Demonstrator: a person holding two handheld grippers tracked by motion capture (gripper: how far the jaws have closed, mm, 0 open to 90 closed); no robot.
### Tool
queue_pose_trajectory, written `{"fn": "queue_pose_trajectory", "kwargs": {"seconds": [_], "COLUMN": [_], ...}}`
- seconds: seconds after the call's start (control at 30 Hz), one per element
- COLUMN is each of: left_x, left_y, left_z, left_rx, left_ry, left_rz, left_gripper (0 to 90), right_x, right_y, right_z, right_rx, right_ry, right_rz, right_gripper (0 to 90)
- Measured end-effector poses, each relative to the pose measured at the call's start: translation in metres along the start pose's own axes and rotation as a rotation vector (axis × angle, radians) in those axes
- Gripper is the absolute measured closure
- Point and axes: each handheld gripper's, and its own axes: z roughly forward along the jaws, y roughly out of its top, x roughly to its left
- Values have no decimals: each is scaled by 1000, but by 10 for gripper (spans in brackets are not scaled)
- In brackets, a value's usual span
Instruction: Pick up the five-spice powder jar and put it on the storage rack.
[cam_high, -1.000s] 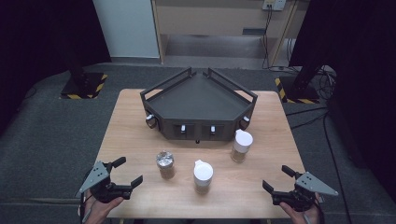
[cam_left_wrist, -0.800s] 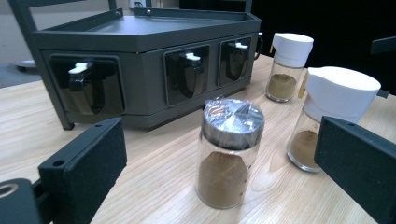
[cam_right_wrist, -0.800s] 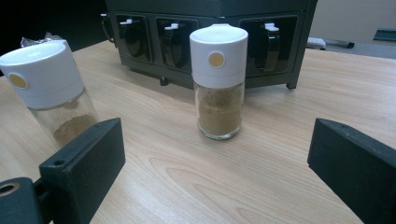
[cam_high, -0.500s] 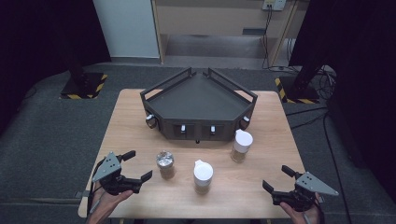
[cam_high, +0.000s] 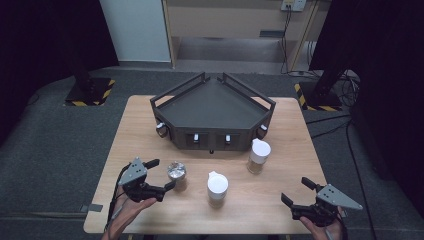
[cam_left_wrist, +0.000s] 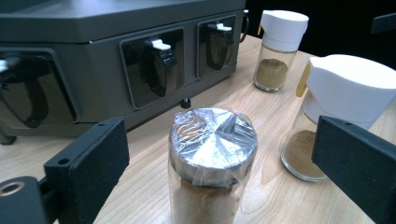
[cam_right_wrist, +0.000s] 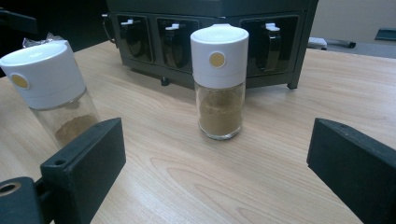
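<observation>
The left gripper (cam_high: 161, 175) is seen with jaws spread wide, the plastic-wrapped glass spice jar with a silver metal lid (cam_left_wrist: 211, 158) standing between them, untouched by either pad. In the high view this jar (cam_high: 176, 174) stands on the light wooden table (cam_high: 280, 130), near its front-left part, just ahead of the dark grey angular tray rack (cam_high: 215, 107). Its base is cut off in the left gripper view. The right gripper (cam_high: 298, 192) is held released at the front right, nothing between its jaws. Two white-capped glass spice jars, one centre (cam_high: 217, 189), one farther right (cam_high: 259, 156), stand apart. The rack's recessed front fittings are hard to make out.
</observation>
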Motion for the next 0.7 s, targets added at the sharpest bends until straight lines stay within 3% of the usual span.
{"fn": "queue_pose_trajectory", "kwargs": {"seconds": [0.3,0.7], "left_x": [13,21], "left_y": [-2,-12], "left_z": [20,37], "left_rx": [24,19], "left_ry": [-52,-66], "left_rz": [11,14], "left_gripper": [56,158], "right_x": [0,0], "right_y": [0,0], "right_z": [0,0], "right_rx": [0,-1], "right_ry": [0,1], "right_rz": [0,2], "right_gripper": [47,49]}}
